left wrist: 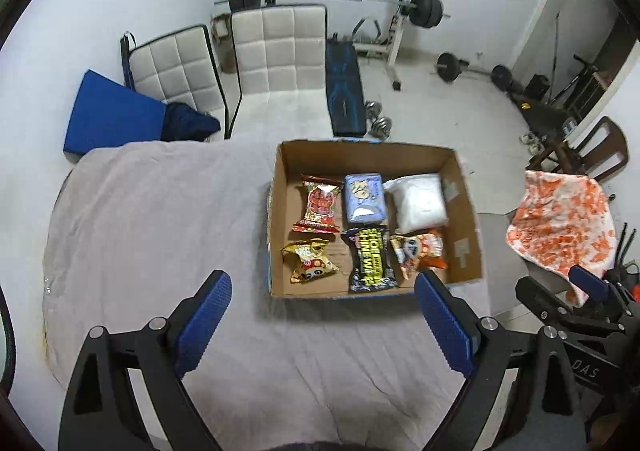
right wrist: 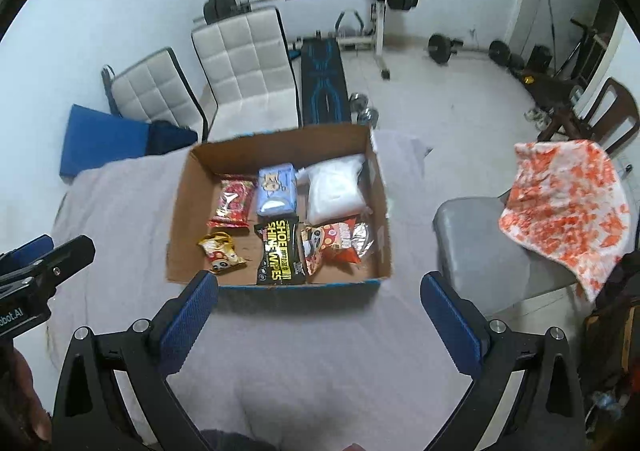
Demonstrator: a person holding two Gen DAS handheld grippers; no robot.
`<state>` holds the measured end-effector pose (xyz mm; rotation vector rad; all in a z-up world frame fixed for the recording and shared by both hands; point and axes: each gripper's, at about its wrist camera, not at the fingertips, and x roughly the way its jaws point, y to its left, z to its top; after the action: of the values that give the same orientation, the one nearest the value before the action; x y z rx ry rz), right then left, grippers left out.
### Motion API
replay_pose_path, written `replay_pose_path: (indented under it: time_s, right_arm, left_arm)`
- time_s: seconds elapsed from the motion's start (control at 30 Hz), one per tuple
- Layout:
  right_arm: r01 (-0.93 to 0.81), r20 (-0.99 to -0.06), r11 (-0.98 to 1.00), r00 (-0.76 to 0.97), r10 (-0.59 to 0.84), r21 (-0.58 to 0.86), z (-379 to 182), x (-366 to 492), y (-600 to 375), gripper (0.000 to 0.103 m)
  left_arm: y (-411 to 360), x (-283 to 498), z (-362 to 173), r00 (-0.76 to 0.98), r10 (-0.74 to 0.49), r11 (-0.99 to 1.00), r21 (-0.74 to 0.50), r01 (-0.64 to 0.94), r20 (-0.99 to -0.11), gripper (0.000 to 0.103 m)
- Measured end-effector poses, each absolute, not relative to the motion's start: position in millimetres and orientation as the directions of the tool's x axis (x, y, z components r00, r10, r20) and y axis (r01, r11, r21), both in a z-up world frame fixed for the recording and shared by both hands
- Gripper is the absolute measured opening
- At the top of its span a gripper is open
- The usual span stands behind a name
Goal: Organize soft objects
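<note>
An open cardboard box (left wrist: 468, 211) (right wrist: 180, 219) stands on a grey cloth-covered table. In it lie a red snack bag (left wrist: 319, 203) (right wrist: 233, 202), a blue tissue pack (left wrist: 364, 198) (right wrist: 276, 191), a white bag (left wrist: 420, 202) (right wrist: 334, 191), a yellow snack bag (left wrist: 309, 259) (right wrist: 220, 249), a black shoe-wipes pack (left wrist: 370, 259) (right wrist: 278, 253) and an orange snack bag (left wrist: 418, 249) (right wrist: 334, 245). My left gripper (left wrist: 323, 293) is open and empty just before the box. My right gripper (right wrist: 319, 291) is open and empty at the box's near edge.
An orange-and-white towel (left wrist: 562, 227) (right wrist: 568, 211) hangs over a chair to the right. A grey seat (right wrist: 480, 247) stands beside the table. White chairs (left wrist: 276, 55), a blue pad (left wrist: 108, 115) and a weight bench (left wrist: 344, 91) lie beyond the table.
</note>
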<state>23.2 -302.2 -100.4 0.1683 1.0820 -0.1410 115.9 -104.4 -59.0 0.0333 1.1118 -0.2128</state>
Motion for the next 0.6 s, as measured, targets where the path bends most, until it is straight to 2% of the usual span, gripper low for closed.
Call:
replay_pose_path:
  time_s: [0.23, 0.6]
  right_arm:
    - [0.19, -0.836, 0.981, 0.543, -0.077, 0.033, -29.7, -43.1, -282.2, 0.103]
    - [0.178, -0.789, 0.984, 0.606, -0.1, 0.012, 27.8, -104.1, -264.9, 0.103]
  left_arm:
    - [-94.0, 64.0, -13.9, 0.482, -0.154, 0.977, -0.061, 0.204, -0.863, 0.094]
    - [-83.8, 17.9, 23.6, 0.552, -0.153, 0.979, -0.05, 0.198, -0.819, 0.094]
